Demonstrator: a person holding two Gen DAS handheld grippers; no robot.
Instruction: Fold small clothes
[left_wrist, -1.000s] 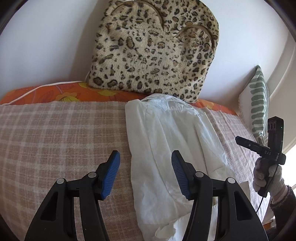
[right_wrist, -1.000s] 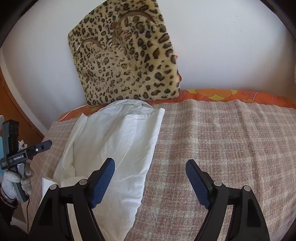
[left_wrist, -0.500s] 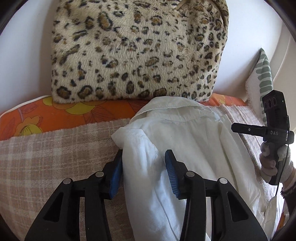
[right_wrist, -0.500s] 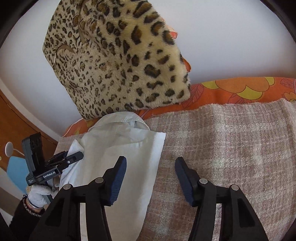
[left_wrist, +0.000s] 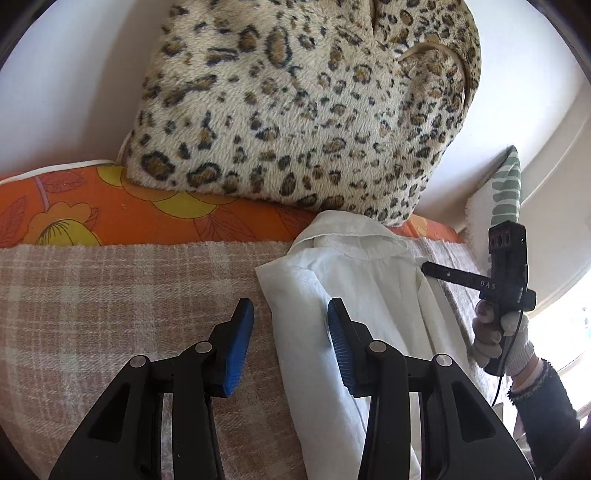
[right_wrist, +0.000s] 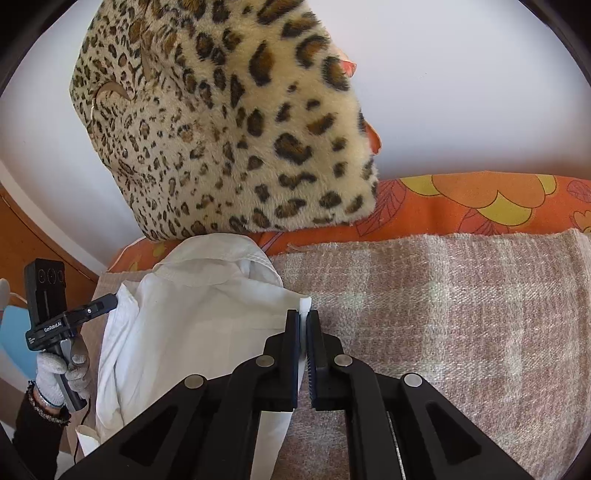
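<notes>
So the right gripper (right_wrist: 302, 321) has just snapped closed on the right shoulder corner of the white shirt (right_wrist: 192, 325), where half a second back it was wide open over it. The left gripper (left_wrist: 290, 321) is closing now, straddling the shirt's other long edge with cloth between the pads, not pinched yet as far as I can see. Looks like both corners are about to be held, so the fold can probably start. The shirt lies on the plaid blanket (right_wrist: 461, 314), collar tucked right under the leopard cushion (right_wrist: 229, 122). There's loads of bare blanket on either side of the shirt, but the cushion crowds its collar end.
</notes>
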